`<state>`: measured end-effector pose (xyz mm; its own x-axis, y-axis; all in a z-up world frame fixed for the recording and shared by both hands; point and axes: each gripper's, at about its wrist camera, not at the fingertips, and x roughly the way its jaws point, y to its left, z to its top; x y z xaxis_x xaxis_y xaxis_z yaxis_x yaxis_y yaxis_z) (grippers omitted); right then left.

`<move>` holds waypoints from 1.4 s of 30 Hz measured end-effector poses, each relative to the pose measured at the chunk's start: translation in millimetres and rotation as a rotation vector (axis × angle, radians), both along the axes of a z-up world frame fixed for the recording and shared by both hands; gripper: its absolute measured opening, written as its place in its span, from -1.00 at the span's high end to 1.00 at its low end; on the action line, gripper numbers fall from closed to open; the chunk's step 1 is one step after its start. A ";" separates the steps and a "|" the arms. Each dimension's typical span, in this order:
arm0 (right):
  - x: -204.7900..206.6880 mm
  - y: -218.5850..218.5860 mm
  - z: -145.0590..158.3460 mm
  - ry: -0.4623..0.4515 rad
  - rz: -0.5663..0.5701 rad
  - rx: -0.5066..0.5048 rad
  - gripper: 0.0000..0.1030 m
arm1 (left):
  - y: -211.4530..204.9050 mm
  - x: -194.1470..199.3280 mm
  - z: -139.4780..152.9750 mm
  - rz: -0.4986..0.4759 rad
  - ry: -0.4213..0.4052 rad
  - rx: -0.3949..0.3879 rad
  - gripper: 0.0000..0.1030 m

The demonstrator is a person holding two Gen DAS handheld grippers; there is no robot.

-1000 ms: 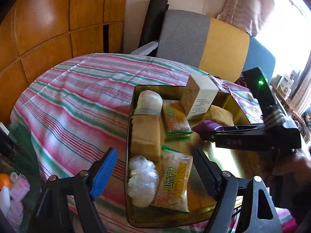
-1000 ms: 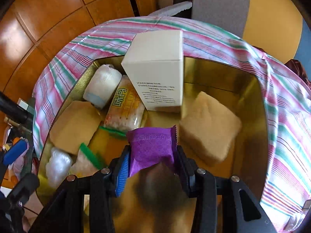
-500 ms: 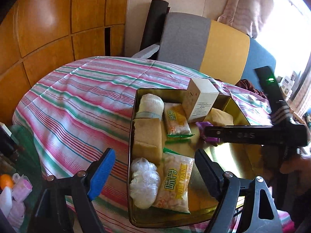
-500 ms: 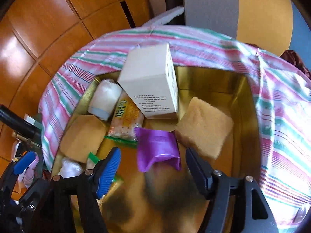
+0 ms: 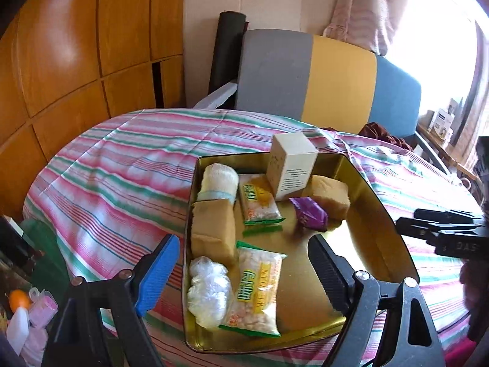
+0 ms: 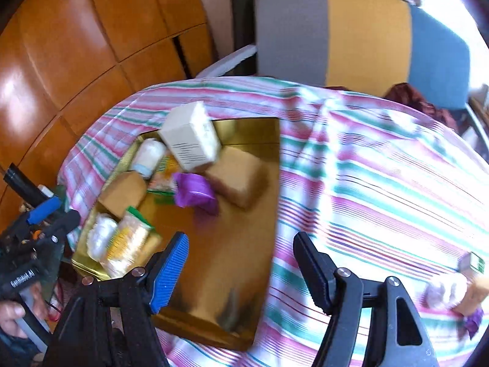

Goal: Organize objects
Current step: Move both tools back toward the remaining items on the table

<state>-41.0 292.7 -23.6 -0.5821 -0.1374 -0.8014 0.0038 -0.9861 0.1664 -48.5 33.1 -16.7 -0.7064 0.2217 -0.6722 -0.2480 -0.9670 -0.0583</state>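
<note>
Striped cloth (image 6: 382, 183) covers the round table, and the gold tray (image 5: 382, 214) sits on it, already filled with sponges, snack packets, a white box (image 5: 290, 165) and the purple packet (image 5: 310, 217) lying loose at its middle. By my reading the next pick is the small cluster of items (image 6: 458, 287) on the cloth at about three o'clock from the right gripper (image 6: 241, 266), far nearer to it than to the left. Its jaws have just been opening and stand spread with nothing between them, pointing steeply down over the tray's right rim. The left gripper (image 5: 244, 269), also spread and empty, hovers over the tray's near-left corner.
</note>
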 end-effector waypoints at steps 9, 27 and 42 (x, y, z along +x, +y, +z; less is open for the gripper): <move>39.2 74.7 3.4 0.002 -0.170 0.015 -0.40 | 33.3 12.5 6.2 -0.082 0.021 -0.038 -0.68; 185.9 299.4 6.6 0.091 -1.038 -0.154 -0.40 | 169.1 37.0 19.6 -0.416 0.055 -0.083 -0.68; 194.0 315.5 -20.3 0.080 -1.089 -0.298 -0.40 | 334.8 51.3 -26.3 -0.719 -0.025 -0.135 -0.58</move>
<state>153.0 608.2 -43.9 -0.5572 0.2947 -0.7763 -0.8114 -0.3920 0.4336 2.8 367.9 -43.0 -0.4012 0.5392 -0.7404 -0.8246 -0.5646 0.0357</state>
